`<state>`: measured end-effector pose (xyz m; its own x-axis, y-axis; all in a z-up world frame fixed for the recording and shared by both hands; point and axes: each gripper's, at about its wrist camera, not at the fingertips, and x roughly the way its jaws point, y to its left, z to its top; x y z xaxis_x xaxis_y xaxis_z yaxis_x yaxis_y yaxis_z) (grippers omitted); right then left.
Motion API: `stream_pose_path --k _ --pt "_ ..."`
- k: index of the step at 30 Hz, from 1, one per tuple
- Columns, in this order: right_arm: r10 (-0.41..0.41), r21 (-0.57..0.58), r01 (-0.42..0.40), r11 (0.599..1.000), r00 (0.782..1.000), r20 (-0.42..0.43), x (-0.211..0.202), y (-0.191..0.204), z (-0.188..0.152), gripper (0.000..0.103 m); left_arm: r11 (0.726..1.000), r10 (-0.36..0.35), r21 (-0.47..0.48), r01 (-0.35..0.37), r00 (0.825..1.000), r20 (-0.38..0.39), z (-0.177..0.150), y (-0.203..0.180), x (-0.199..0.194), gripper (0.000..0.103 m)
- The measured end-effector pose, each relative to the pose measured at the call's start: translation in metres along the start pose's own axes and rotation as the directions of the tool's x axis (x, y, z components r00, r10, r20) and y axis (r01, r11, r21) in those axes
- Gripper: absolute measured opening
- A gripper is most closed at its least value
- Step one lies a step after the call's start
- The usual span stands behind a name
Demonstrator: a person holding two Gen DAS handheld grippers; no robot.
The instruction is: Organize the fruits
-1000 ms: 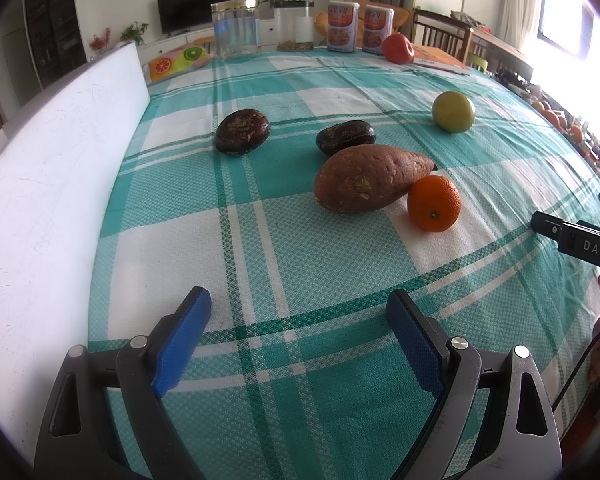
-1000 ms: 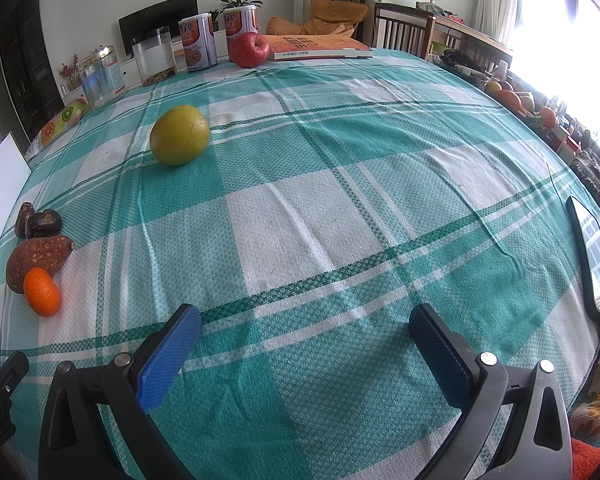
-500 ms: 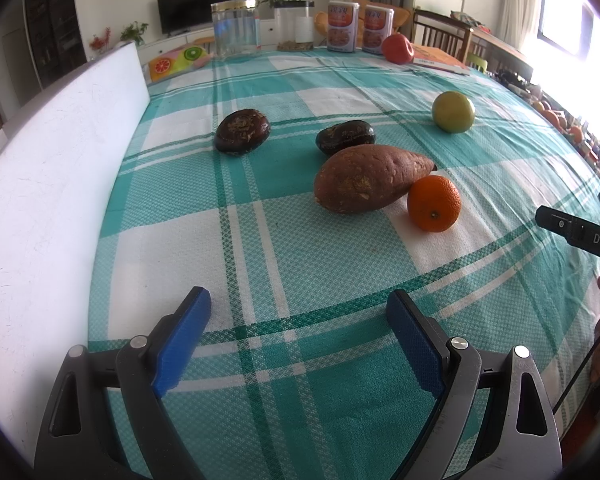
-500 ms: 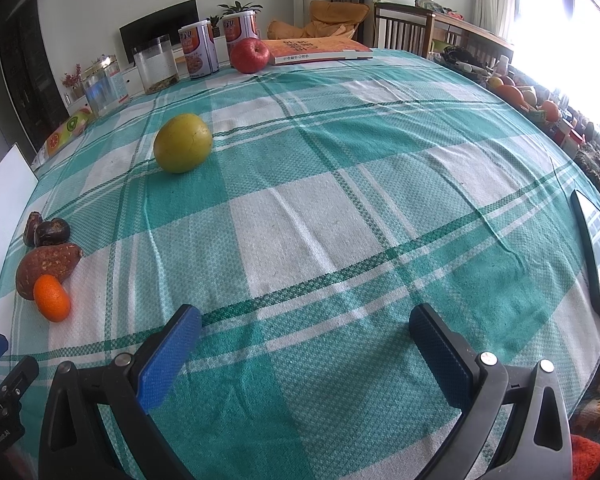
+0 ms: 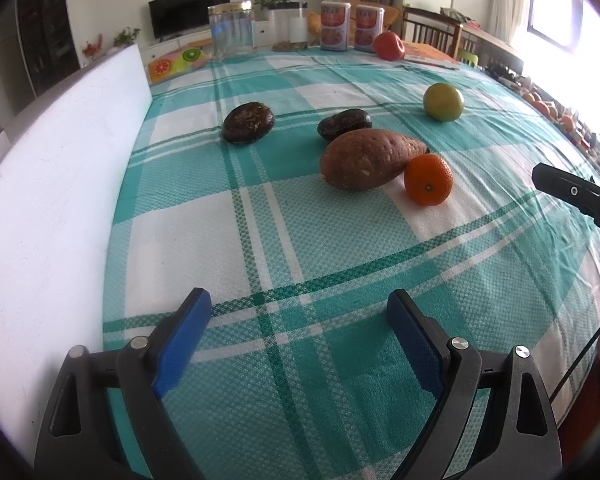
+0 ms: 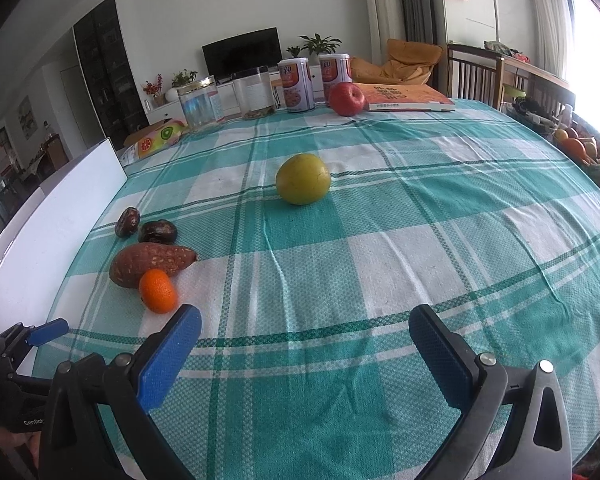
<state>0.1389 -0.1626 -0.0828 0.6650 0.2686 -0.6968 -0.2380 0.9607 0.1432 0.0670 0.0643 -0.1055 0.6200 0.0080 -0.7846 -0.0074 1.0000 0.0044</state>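
On the teal plaid tablecloth lie a sweet potato [image 5: 370, 158], an orange [image 5: 428, 179] touching its right end, and two dark brown fruits [image 5: 248, 123] [image 5: 344, 124] behind it. A yellow-green citrus [image 5: 443, 101] [image 6: 303, 178] lies alone further right. A red apple [image 6: 346, 98] stands at the far edge. My left gripper [image 5: 300, 344] is open and empty, low over the cloth in front of the sweet potato. My right gripper [image 6: 308, 356] is open and empty, near the table's front, right of the orange [image 6: 158, 291].
A white board [image 5: 48, 184] stands along the table's left edge. Glass jars [image 6: 200, 104], two cans [image 6: 298, 85] and a book [image 6: 406, 97] line the far edge. A fruit-print box [image 6: 156, 142] lies at the far left. The right gripper's tip [image 5: 572, 192] shows at right.
The right gripper has risen and tilted up, so the table's far side and the room show more. The left gripper has stayed still. Both stay open.
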Motion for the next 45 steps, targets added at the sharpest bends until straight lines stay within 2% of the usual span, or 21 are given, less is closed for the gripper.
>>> stream_pose_path --k 10,15,17,19,20,22,23,26,27,28,30,32,38,41,45 --pt "0.072 -0.01 -0.072 0.997 0.997 -0.01 0.001 0.005 -0.002 0.103 1.0 -0.002 -0.002 0.002 1.0 0.001 0.001 0.0 0.001 0.092" --pt "0.187 -0.058 -0.188 0.98 0.982 -0.027 -0.002 0.021 -0.004 0.103 1.0 -0.003 -0.002 0.003 1.0 0.002 0.001 0.0 0.001 0.092" --pt "0.251 -0.097 -0.254 0.962 0.967 -0.045 -0.002 0.034 -0.006 0.1 1.0 -0.003 -0.002 0.003 1.0 0.002 0.001 0.0 0.001 0.092" --pt "0.285 -0.122 -0.294 0.948 0.955 -0.086 0.005 0.047 -0.004 0.091 1.0 -0.003 -0.002 0.003 1.0 0.002 0.001 0.0 0.001 0.092" --pt "0.297 -0.114 -0.309 0.944 0.949 -0.109 0.012 0.052 -0.003 0.088 1.0 -0.003 -0.002 0.003 1.0 0.002 0.001 0.0 0.001 0.092" --pt "0.334 -0.076 -0.349 0.934 0.929 -0.161 0.03 0.061 0.001 0.074 1.0 -0.003 -0.003 0.003 1.0 0.002 0.001 0.001 0.001 0.092" --pt "0.338 -0.066 -0.355 0.933 0.923 -0.182 0.039 0.067 0.003 0.073 1.0 -0.003 -0.003 0.003 1.0 0.002 0.001 0.0 0.001 0.092" --pt "0.329 -0.098 -0.355 0.93 0.92 -0.211 0.058 0.086 0.008 0.069 1.0 -0.003 -0.002 0.003 1.0 0.002 0.001 0.0 0.001 0.092" --pt "0.326 -0.112 -0.355 0.928 0.92 -0.219 0.062 0.092 0.009 0.062 1.0 -0.003 -0.003 0.003 1.0 0.002 0.001 0.0 0.001 0.092" --pt "0.314 -0.125 -0.347 0.93 0.922 -0.225 0.066 0.097 0.01 0.049 1.0 -0.003 -0.003 0.003 1.0 0.002 0.001 0.0 0.001 0.092" --pt "0.291 -0.13 -0.324 0.937 0.931 -0.223 0.07 0.098 0.012 0.03 1.0 -0.003 -0.003 0.003 1.0 0.002 0.001 0.0 0.001 0.092" --pt "0.303 -0.087 -0.327 0.941 0.929 -0.211 0.066 0.088 0.012 0.03 1.0 -0.003 -0.003 0.003 1.0 0.002 0.0 0.0 0.001 0.092" --pt "0.272 -0.003 -0.274 0.962 0.954 -0.124 0.031 0.032 -0.001 0.03 1.0 -0.003 -0.003 0.003 1.0 0.002 0.0 0.0 0.001 0.092" --pt "0.28 0.109 -0.268 0.957 0.953 -0.114 0.029 0.005 -0.005 0.03 1.0 -0.001 -0.004 0.001 1.0 0.0 0.002 0.0 0.001 0.092" --pt "0.27 0.122 -0.259 0.958 0.959 -0.081 0.025 0.0 -0.002 0.03 0.999 -0.036 -0.027 0.034 0.998 -0.043 0.01 0.003 0.002 0.092"
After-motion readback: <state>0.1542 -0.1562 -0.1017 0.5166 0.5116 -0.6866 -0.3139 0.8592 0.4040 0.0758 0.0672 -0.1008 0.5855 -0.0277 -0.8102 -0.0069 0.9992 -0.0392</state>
